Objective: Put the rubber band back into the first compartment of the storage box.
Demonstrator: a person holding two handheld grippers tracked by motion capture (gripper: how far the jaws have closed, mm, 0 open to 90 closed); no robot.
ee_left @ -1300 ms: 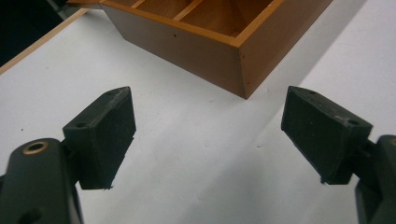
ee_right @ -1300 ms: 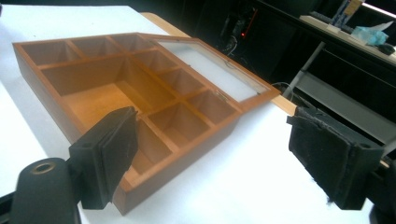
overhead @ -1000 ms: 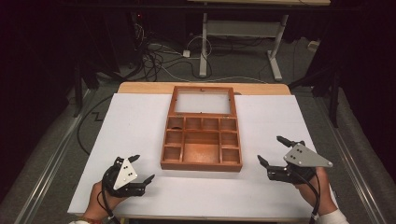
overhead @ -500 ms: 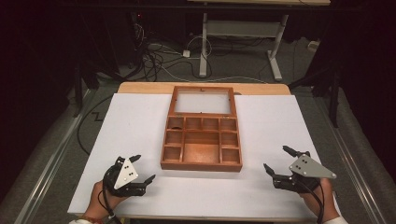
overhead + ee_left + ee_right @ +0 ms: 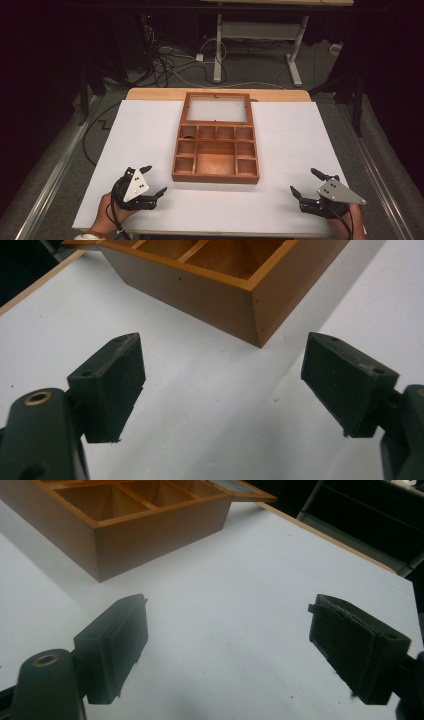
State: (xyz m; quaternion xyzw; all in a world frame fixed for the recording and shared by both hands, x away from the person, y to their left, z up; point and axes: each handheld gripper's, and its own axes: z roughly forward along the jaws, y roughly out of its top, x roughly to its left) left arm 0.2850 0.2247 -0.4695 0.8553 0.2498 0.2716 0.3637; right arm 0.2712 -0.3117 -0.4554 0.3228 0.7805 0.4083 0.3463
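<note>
Holding both grippers low at the bottom of the high view, nothing in either. Our left gripper (image 5: 155, 181) sits lower left, jaws spread wide, pointing up-right toward the near left corner of the wooden box (image 5: 215, 172). Our right gripper (image 5: 305, 181) sits lower right, jaws likewise spread with bare white bench (image 5: 300, 135) between them, angled up-left toward the box's near right corner. Both are well apart from each other and near the box without touching it.

The box lies centre frame on the white bench, lid (image 5: 217, 109) swung open flat behind it, toward the top of the frame. We see small compartments around a larger middle one, all looking empty.

In the left gripper view, the box corner (image 5: 255, 295) fills the upper middle, just past the gap between our jaws. In the right gripper view, the box (image 5: 130, 527) is at upper left, further off, with the bench's wooden edge running down the upper right.

Our hands grip each tool at the bottom edge of the high view.
</note>
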